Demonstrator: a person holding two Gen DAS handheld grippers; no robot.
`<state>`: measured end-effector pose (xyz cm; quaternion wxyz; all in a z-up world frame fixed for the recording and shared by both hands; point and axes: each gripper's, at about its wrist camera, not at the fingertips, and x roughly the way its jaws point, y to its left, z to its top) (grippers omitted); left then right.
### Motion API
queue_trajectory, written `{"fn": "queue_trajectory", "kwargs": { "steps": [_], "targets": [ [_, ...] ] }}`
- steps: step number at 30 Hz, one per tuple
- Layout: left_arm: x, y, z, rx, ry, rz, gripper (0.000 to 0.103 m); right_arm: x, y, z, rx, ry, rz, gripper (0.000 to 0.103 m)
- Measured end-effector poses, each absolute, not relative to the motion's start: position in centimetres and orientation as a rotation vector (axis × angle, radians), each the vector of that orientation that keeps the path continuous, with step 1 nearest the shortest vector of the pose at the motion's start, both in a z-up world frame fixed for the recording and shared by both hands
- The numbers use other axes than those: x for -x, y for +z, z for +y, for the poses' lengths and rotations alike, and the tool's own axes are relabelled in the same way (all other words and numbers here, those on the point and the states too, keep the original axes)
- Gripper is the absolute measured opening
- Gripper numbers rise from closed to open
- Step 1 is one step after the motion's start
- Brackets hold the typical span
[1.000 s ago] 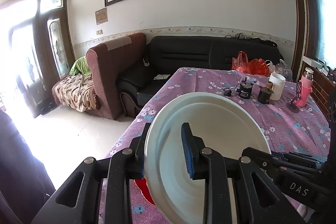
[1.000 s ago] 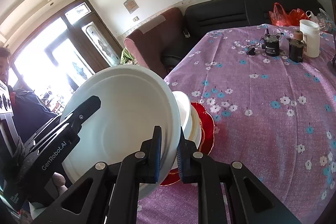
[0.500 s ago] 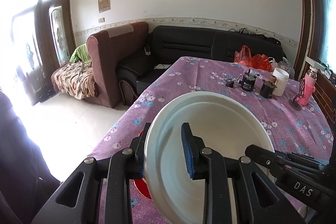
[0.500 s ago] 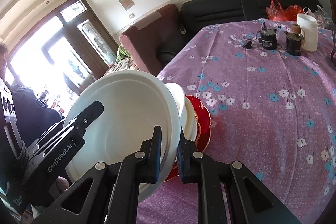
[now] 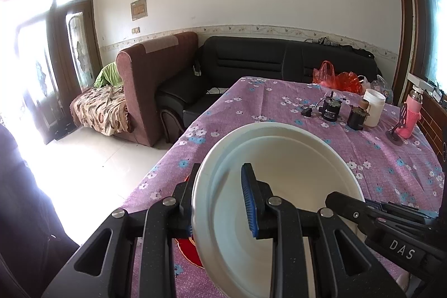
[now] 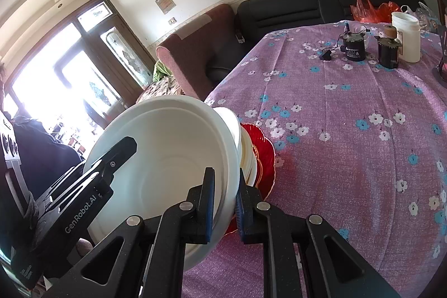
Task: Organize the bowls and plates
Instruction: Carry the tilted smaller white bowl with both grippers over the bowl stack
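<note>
Behind the white plate (image 6: 173,158), stacked bowls (image 6: 245,155) are mostly hidden; red dish (image 6: 265,155) half-covered

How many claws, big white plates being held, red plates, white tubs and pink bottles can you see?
Claws: 2, the left claw and the right claw
big white plate, held by both claws: 1
red plate: 1
white tub: 1
pink bottle: 1
Total: 6
</note>
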<state>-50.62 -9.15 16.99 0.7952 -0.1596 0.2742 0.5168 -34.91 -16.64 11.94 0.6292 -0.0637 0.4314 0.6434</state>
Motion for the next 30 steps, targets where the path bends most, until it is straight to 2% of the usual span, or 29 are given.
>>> {"fn": "queue_trajectory", "kwargs": {
  "steps": [4, 8, 21, 30],
  "targets": [
    [50.8, 17.5, -9.3, 0.338, 1.116, 0.567, 0.026, 35.1, 12.0, -16.4, 0.146, 1.476, 0.983, 0.015],
    [51.3, 17.8, -9.2, 0.338, 1.122, 0.543, 0.031, 35.4, 12.3, -16.1, 0.135, 1.489, 0.963, 0.015],
    [52.2, 17.6, -7.7, 0.356, 1.150, 0.556, 0.031, 36.5, 12.3, -14.0, 0.133, 1.524, 0.959, 0.015],
    [52.0, 19.5, -4.6, 0.299, 1.176, 0.571, 0.032, 36.9, 16.5, -11.8, 0.153, 1.532, 0.859, 0.015]
  ]
}}
